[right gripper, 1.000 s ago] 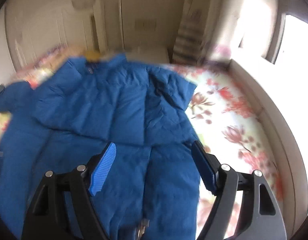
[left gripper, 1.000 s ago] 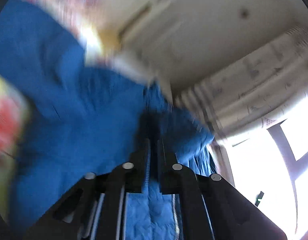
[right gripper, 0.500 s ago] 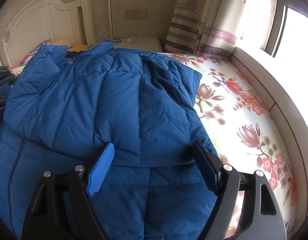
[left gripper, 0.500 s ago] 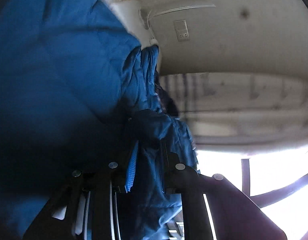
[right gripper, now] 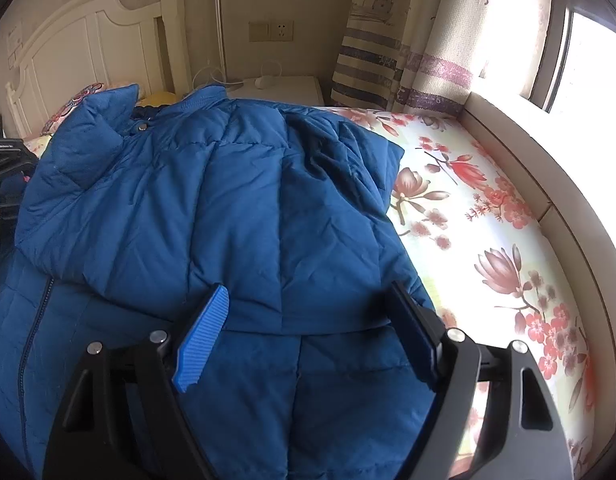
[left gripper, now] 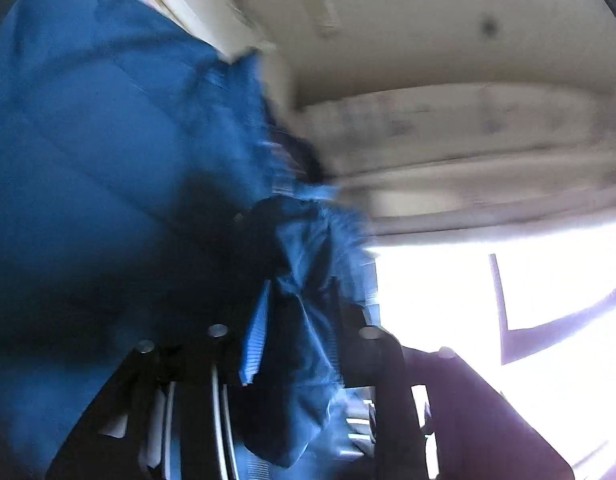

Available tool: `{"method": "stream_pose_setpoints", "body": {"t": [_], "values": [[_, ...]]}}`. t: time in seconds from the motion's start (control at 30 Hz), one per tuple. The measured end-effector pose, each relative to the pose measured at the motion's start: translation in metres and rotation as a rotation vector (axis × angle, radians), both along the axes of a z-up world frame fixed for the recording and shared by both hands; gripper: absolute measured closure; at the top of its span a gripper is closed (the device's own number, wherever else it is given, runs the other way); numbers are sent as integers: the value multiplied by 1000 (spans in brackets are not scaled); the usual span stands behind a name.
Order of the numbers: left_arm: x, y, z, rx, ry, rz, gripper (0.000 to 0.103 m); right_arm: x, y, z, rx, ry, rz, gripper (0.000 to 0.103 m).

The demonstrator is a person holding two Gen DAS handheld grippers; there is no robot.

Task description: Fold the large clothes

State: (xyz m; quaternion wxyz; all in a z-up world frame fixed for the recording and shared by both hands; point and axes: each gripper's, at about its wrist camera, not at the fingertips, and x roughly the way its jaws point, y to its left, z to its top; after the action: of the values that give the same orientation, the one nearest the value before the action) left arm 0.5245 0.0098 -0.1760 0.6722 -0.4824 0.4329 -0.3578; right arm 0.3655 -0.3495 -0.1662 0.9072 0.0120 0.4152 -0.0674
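The blue jacket (right gripper: 212,216) covers the floral bedsheet (right gripper: 488,216); headboard (right gripper: 68,52) at ten o'clock, curtain (right gripper: 404,48) at one. The right gripper (right gripper: 308,328) hangs spread, empty, above it. The left gripper (left gripper: 296,344) is clamped on jacket fabric.

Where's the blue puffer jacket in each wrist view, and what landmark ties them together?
Left wrist: blue puffer jacket fills the left half, a fold between the left gripper fingers.
Right wrist: it fills centre and left, on the floral bed.
Shared landmark: wall socket plate.

Blue jacket (right gripper: 212,208), red-flowered sheet (right gripper: 488,216)
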Motion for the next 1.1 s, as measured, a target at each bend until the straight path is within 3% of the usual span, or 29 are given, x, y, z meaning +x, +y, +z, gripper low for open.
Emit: {"method": "stream_pose_setpoints", "body": {"t": [0.03, 0.07, 0.17, 0.27, 0.3, 0.4, 0.47, 0.53, 0.67, 0.7, 0.77, 0.93, 1.0, 1.07, 1.1], "values": [[0, -3, 0, -28, -34, 1, 14, 0, 1, 0, -3, 1, -1, 23], [1, -12, 2, 84, -47, -15, 6, 0, 1, 0, -6, 1, -1, 23], [5, -54, 10, 304, -86, -145, 4, -1, 2, 0, -8, 1, 0, 23], [4, -71, 10, 376, -103, -153, 5, -1, 2, 1, -6, -1, 0, 23], [3, -70, 7, 358, -98, -137, 8, -1, 2, 1, -6, 0, 0, 23], [-1, -57, 12, 283, -69, -49, 33, -1, 1, 1, -5, -1, 0, 23], [-12, -29, 7, 269, -56, 18, 72, -1, 1, 1, -1, -2, 0, 23], [-26, -9, 23, 244, -102, 83, 82, -1, 0, 1, 4, -3, 1, 23], [-67, 18, 57, 298, -241, 203, 86, -1, -1, 1, 9, -7, 2, 23], [-90, 25, 69, 367, -310, 273, 86, -1, -1, 1, 14, -9, 3, 23], [-121, 38, 75, 450, -349, 349, 84, -2, -3, 2, 24, -12, 5, 23], [-132, 31, 37, 686, -159, 366, 78, 1, -5, 1, 32, -6, 4, 23], [-140, 38, 30, 684, -116, 400, 78, 1, -5, 1, 33, -7, 3, 23], [-147, 43, 31, 632, -127, 405, 78, 1, -5, 0, 32, -6, 2, 23], [-148, 43, 35, 645, -146, 401, 78, 1, -6, 1, 32, -6, 2, 23]]}}
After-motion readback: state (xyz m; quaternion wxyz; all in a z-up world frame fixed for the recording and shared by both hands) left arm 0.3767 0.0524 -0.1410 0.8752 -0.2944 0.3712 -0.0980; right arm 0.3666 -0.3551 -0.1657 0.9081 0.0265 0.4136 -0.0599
